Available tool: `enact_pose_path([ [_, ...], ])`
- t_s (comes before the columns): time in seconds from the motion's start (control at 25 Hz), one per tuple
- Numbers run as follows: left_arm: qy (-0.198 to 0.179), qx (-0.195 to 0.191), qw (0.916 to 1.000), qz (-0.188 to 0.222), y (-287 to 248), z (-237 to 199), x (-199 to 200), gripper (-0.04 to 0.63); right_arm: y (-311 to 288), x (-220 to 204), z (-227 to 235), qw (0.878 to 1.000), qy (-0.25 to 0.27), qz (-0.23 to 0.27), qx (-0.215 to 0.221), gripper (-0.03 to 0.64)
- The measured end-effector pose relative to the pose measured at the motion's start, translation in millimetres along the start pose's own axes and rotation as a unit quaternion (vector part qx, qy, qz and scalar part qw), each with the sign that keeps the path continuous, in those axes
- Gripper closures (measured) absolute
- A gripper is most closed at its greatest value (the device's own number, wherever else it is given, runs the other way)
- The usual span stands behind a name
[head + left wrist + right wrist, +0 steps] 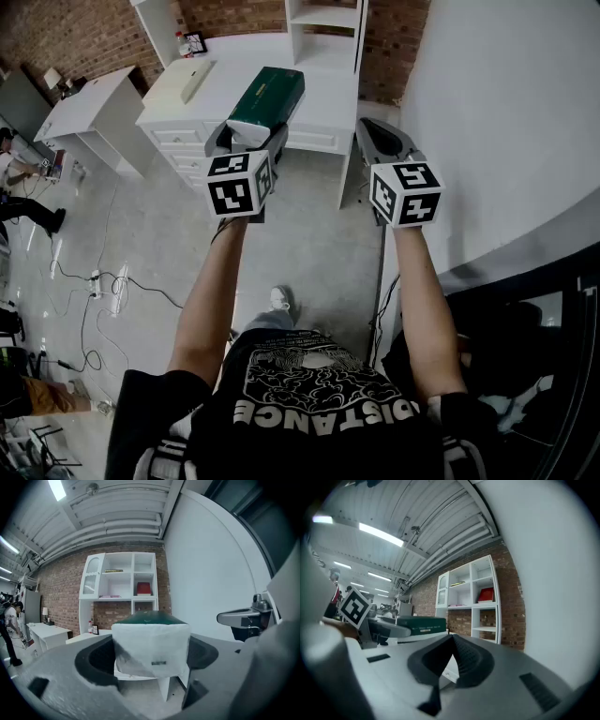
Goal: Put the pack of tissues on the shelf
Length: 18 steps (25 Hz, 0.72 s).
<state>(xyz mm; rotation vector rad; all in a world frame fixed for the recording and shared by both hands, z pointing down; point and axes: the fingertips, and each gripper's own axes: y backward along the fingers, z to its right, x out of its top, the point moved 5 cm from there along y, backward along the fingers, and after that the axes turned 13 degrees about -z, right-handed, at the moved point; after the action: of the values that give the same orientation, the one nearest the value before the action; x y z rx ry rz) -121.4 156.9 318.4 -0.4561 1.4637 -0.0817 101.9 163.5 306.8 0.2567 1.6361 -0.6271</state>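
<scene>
The shelf stands well ahead of the jaws, so the placing is not yet done. The pack is picked up, sitting between the jaws of the left gripper, which are set wide and clamp its sides. The right gripper has its jaws pressed together and holds nothing.

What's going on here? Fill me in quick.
A person holds a gripper in each hand. The left gripper grips the pack of tissues by one end and points toward the white shelf against the brick wall. The right gripper is shut and empty. The pack is not yet on the shelf.
</scene>
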Motion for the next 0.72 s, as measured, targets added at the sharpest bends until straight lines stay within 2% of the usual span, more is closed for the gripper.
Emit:
enact_pose_path([
  [0.36,-0.01,-0.013,0.9999,-0.003,-30,-11,1,0.173,-29,-5,5,1.0,-0.004,-0.01,-0.004,0.614],
  [0.72,-0.013,-0.048,0.9987,0.002,-118,-51,29,0.173,-108,12,35,0.999,0.004,-0.025,-0.037,0.612],
])
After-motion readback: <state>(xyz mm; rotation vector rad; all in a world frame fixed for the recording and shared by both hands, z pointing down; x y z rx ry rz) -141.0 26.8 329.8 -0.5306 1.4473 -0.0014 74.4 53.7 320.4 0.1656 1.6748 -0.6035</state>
